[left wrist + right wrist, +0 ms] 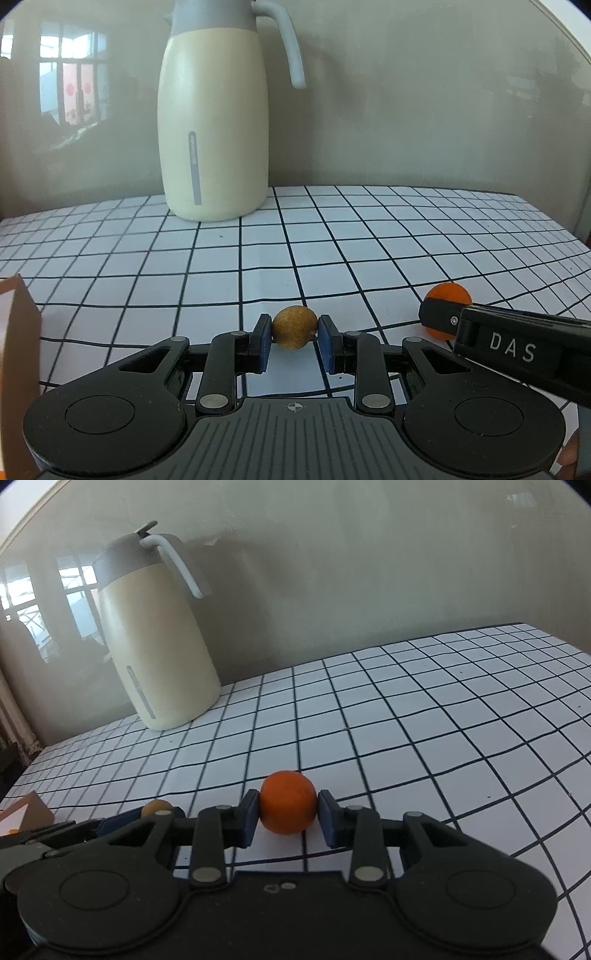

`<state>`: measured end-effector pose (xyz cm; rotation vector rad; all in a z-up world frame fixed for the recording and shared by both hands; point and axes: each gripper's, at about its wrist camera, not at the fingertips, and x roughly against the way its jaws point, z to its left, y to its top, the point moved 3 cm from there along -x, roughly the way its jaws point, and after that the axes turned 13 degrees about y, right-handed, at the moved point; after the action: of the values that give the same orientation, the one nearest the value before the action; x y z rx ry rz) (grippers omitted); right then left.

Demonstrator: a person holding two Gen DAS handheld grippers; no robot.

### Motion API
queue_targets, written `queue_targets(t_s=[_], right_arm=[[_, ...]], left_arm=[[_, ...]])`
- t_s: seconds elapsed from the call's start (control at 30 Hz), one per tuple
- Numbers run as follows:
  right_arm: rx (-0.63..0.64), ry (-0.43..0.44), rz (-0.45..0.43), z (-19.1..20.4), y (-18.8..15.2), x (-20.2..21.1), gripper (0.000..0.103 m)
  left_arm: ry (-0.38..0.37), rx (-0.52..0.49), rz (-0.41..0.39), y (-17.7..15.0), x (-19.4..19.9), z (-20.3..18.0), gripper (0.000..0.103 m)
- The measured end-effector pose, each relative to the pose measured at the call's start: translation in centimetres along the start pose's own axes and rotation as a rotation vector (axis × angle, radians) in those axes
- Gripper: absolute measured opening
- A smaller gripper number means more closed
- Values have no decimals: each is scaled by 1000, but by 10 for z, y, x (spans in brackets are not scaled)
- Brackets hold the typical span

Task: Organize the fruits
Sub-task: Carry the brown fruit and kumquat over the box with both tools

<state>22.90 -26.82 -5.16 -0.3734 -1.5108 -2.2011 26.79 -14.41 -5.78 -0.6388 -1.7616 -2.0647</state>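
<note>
My left gripper (294, 334) is closed on a small brown fruit (294, 326), near on the checked table (369, 236). My right gripper (287, 812) clamps an orange (288, 801). A cream jug (214, 122) stands far left.

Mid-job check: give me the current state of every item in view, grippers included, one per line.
left gripper: shut on the brown fruit.
brown fruit: pinched between the blue pads, low over the tablecloth.
right gripper: shut on the orange.
orange: gripped on both sides.
thermos jug: upright, lid on.
cardboard box: at the left edge, contents hidden.
</note>
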Motion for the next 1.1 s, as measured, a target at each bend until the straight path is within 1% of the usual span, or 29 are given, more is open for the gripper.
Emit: queue_targets(t_s=[0.13, 0.4, 0.53, 0.8, 1.1], right_arm=[[20, 36, -1, 10, 0, 5, 25], [61, 123, -10, 36, -1, 27, 26], [109, 173, 3, 60, -9, 38, 26], [208, 253, 55, 108, -34, 45, 25], [283, 323, 39, 155, -44, 59, 26]], left_arm=[[4, 8, -4, -2, 10, 9, 27], [64, 11, -43, -5, 49, 48, 27], [95, 34, -44, -17, 72, 73, 27], [152, 78, -58, -39, 113, 116, 27], [207, 124, -77, -60, 149, 153, 27]])
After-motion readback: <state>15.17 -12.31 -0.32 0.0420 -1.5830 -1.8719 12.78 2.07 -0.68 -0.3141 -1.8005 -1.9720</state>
